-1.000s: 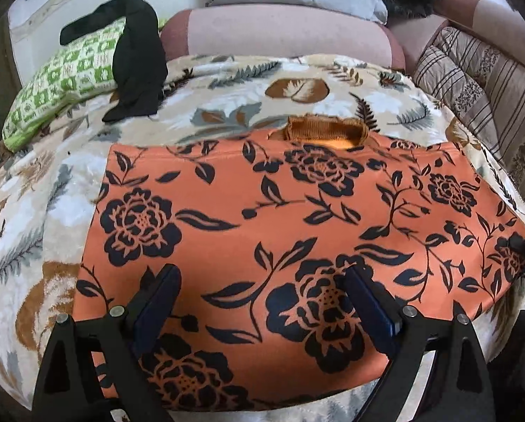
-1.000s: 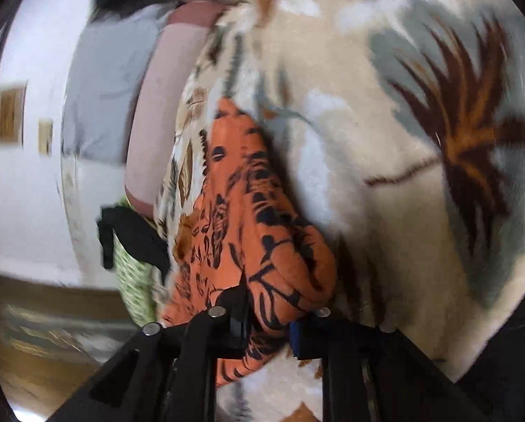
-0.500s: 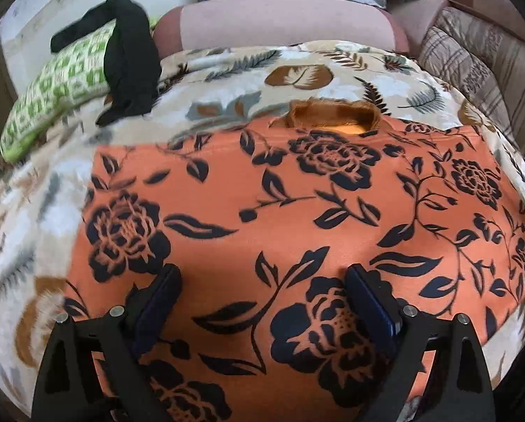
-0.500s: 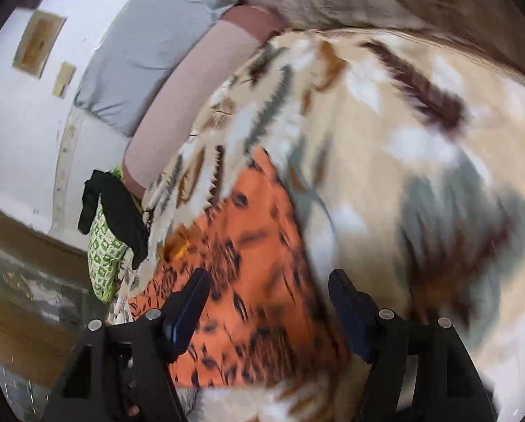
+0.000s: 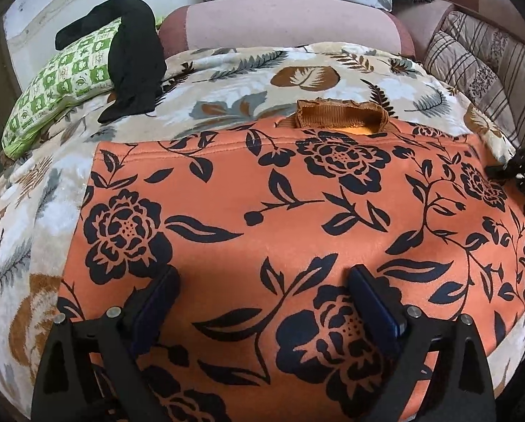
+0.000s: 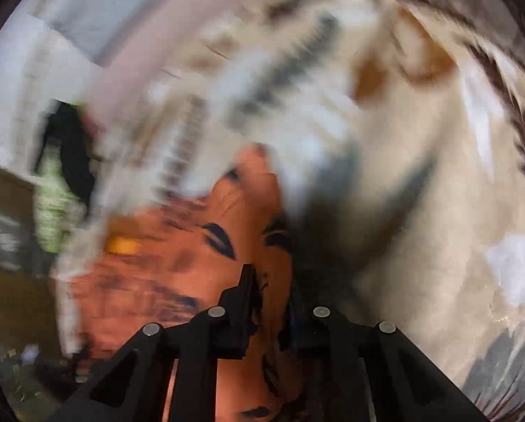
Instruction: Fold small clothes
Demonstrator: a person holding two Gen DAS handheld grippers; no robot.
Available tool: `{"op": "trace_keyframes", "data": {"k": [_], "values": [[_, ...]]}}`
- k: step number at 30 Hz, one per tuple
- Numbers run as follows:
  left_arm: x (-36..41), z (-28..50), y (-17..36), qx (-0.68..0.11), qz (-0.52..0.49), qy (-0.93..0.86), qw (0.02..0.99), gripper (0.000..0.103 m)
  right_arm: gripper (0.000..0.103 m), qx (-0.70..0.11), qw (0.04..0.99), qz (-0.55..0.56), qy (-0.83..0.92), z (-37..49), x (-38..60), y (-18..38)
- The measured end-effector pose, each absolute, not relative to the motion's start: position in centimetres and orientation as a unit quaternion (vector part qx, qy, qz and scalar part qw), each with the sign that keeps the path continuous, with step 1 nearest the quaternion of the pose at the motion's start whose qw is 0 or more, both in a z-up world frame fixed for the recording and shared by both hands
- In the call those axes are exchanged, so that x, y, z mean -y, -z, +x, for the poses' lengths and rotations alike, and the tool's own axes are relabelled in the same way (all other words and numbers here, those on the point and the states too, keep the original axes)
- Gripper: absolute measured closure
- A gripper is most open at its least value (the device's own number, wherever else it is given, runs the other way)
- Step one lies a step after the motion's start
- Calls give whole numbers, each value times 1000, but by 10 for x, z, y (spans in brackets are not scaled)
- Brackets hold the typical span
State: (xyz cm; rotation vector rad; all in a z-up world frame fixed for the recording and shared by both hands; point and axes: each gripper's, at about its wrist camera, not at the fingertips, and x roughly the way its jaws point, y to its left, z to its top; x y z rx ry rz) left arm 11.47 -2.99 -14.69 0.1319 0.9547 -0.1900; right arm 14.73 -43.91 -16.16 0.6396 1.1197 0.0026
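I see the orange garment with black flower print lying flat on the leaf-patterned beige blanket. My left gripper stands spread wide over its near edge, pinching nothing. My right gripper has just been closing and now pinches a fold at the garment's right edge; that view is blurred.

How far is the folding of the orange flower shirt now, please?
Done: the orange shirt lies spread flat on the leaf-print blanket. In hand: the right gripper has just closed on the shirt's edge; the left gripper is open over its lower part. Left: all folds; the black garment lies untouched.
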Motion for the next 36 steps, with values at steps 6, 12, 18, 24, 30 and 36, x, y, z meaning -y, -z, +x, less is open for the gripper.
{"op": "trace_keyframes", "data": {"k": [6, 12, 18, 24, 30, 36], "values": [[-9, 90, 112, -416, 21, 82, 905, 6, 50, -453, 857, 242, 37, 115, 420, 87], [-51, 88, 140, -479, 2, 60, 876, 8, 25, -521, 806, 271, -75, 112, 374, 126], [-82, 96, 84, -402, -17, 97, 910, 8, 30, -513, 818, 256, -54, 101, 366, 118], [-108, 190, 114, -473, -73, 117, 870, 36, 30, -522, 808, 268, -57, 101, 371, 136], [-128, 254, 160, -540, -108, 87, 830, 90, 30, -524, 803, 274, -72, 100, 377, 138], [-120, 251, 156, -518, -60, 61, 851, 72, 29, -526, 800, 279, -72, 103, 379, 141]]}}
